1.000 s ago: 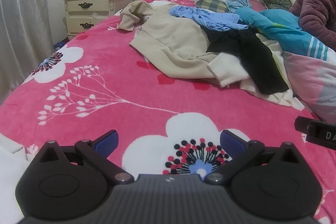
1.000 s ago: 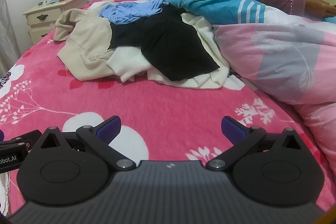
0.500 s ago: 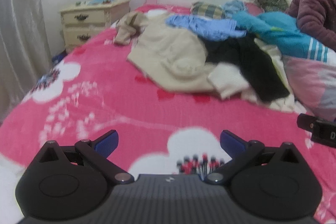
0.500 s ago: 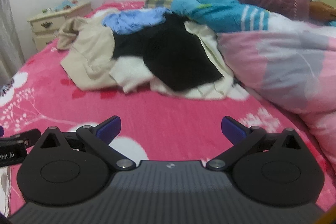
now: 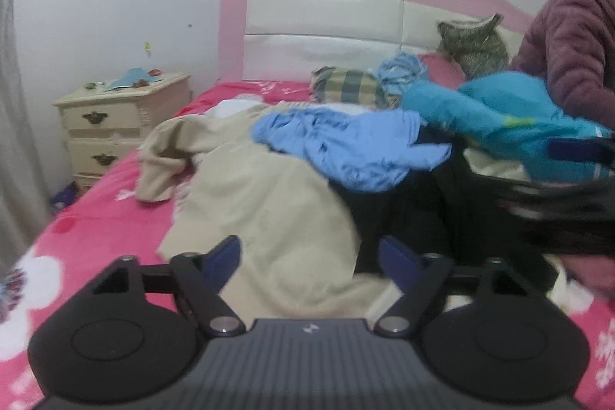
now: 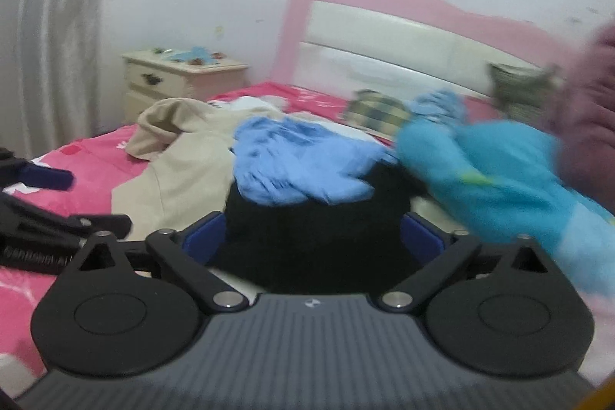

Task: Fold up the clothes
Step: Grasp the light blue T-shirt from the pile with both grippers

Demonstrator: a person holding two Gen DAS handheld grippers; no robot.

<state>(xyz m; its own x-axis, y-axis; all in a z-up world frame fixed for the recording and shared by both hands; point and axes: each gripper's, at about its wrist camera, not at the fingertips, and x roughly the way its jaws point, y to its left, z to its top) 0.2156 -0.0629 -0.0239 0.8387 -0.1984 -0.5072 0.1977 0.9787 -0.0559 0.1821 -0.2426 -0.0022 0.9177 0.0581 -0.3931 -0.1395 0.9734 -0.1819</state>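
2 tongs, left [image 5: 309,258] and right [image 6: 312,235], closing over piled clothes [image 5: 346,148].

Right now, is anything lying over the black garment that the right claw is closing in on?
Yes. A light blue garment lies over the far end of the black garment. The near part, between the closing fingers of the right claw, looks uncovered; whether the pads touch it is unclear.
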